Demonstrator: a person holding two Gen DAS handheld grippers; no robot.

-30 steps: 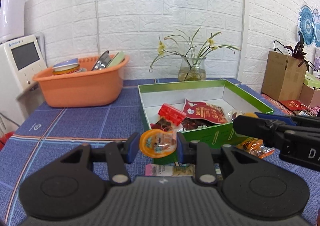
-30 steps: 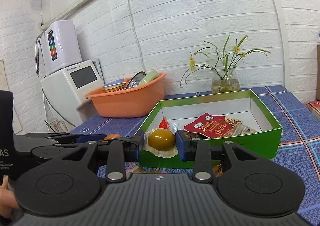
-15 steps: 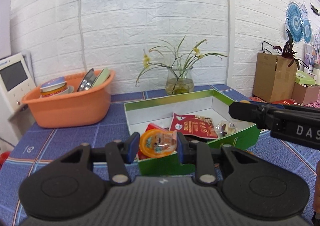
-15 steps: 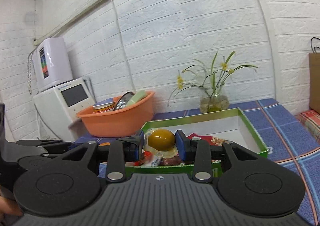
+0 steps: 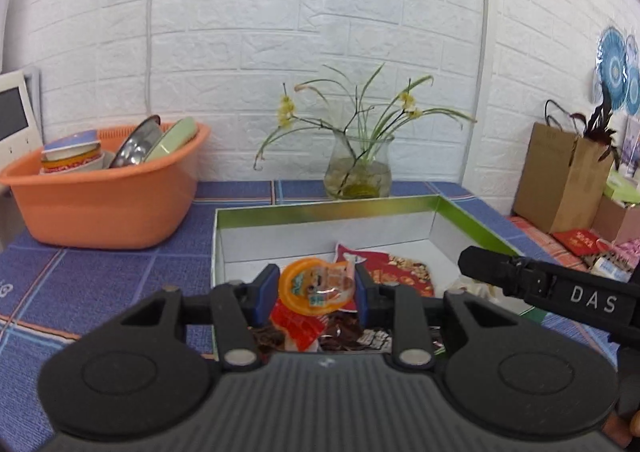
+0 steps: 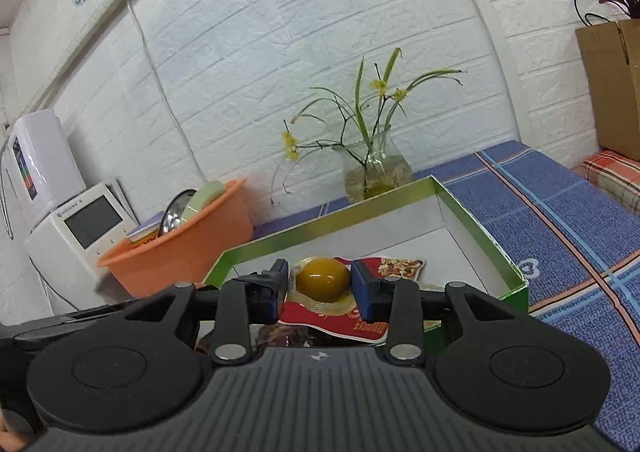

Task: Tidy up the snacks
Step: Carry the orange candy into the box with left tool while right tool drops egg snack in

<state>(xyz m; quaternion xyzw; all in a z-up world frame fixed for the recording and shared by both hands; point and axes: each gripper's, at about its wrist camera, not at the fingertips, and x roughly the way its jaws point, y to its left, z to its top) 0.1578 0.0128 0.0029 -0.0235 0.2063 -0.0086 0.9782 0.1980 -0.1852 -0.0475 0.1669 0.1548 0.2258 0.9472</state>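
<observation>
My left gripper (image 5: pixel 316 294) is shut on an orange-rimmed jelly cup (image 5: pixel 314 288) and holds it over the near part of a green box with white inside (image 5: pixel 320 210). In the box lie a red nut packet (image 5: pixel 394 272), a small red packet (image 5: pixel 296 326) and dark wrapped snacks. My right gripper (image 6: pixel 320 286) is shut on a sealed brown egg pack (image 6: pixel 322 280) and holds it above the same box (image 6: pixel 480 224), over the red nut packet (image 6: pixel 396 268). The right gripper's body shows at the right of the left wrist view (image 5: pixel 560 292).
An orange basin (image 5: pixel 100 196) with dishes stands at the left on the blue checked cloth (image 5: pixel 100 284). A glass vase with flowers (image 5: pixel 358 168) stands behind the box. A white appliance (image 6: pixel 76 228) is far left. Cardboard boxes (image 5: pixel 560 176) sit at the right.
Both grippers have risen and moved forward over the green box, each still holding its snack. The box now lies directly beneath the fingers.
</observation>
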